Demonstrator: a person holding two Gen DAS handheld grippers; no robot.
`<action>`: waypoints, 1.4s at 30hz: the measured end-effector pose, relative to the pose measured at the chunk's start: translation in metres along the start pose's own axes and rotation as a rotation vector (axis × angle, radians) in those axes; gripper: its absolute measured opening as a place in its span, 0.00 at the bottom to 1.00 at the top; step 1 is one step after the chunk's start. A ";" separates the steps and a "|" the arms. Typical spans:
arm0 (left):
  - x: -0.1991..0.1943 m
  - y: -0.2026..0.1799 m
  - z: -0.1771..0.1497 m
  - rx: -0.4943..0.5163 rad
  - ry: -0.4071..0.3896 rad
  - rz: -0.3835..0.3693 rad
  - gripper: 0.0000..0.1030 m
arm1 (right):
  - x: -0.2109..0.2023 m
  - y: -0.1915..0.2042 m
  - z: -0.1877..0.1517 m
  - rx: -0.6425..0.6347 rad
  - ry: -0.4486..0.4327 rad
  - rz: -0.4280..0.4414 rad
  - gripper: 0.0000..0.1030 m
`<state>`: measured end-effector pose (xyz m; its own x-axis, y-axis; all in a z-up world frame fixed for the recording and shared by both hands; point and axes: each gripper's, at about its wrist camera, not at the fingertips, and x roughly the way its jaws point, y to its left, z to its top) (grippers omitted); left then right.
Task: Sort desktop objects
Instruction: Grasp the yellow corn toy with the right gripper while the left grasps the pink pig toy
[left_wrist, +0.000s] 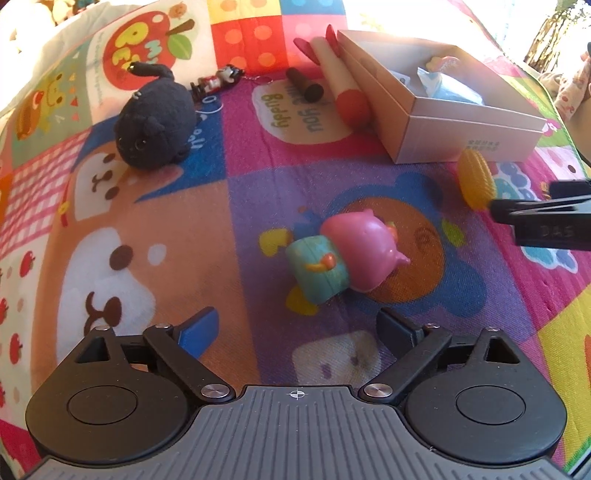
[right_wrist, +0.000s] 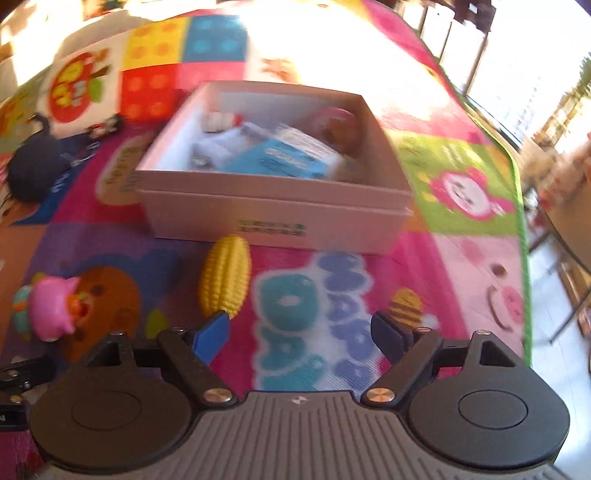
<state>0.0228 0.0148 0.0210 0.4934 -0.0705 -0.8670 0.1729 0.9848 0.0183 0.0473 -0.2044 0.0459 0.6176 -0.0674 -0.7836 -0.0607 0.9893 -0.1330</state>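
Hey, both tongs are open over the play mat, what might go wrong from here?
The toy corn lies close to the box, so the right tongs may bump the box wall. The pink pig toy is rounded and may slip from the left tongs.

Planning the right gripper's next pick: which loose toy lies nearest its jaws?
The yellow corn, just ahead of the box, beside its blue-padded finger; the pink pig lies farther left.

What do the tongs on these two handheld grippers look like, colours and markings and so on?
Both look alike. The left tongs and right tongs each have black linkage arms with silver pivot screws, two round black hubs and a ribbed grey body bearing a small crosshair mark. On each, one finger has a blue pad and the other looks black. No cables or sleeves show.
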 end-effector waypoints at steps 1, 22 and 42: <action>0.000 0.001 0.000 -0.004 0.000 0.005 0.94 | 0.002 0.008 0.003 -0.030 -0.005 0.007 0.80; -0.007 0.017 -0.001 -0.100 -0.037 -0.079 0.94 | 0.039 0.023 0.033 -0.039 0.016 0.106 0.68; -0.024 -0.048 0.024 0.041 -0.046 -0.049 0.72 | -0.050 -0.030 0.004 -0.040 -0.026 0.010 0.65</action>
<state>0.0237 -0.0347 0.0527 0.5219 -0.1263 -0.8436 0.2321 0.9727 -0.0021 0.0216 -0.2306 0.0912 0.6372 -0.0539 -0.7688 -0.0979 0.9838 -0.1502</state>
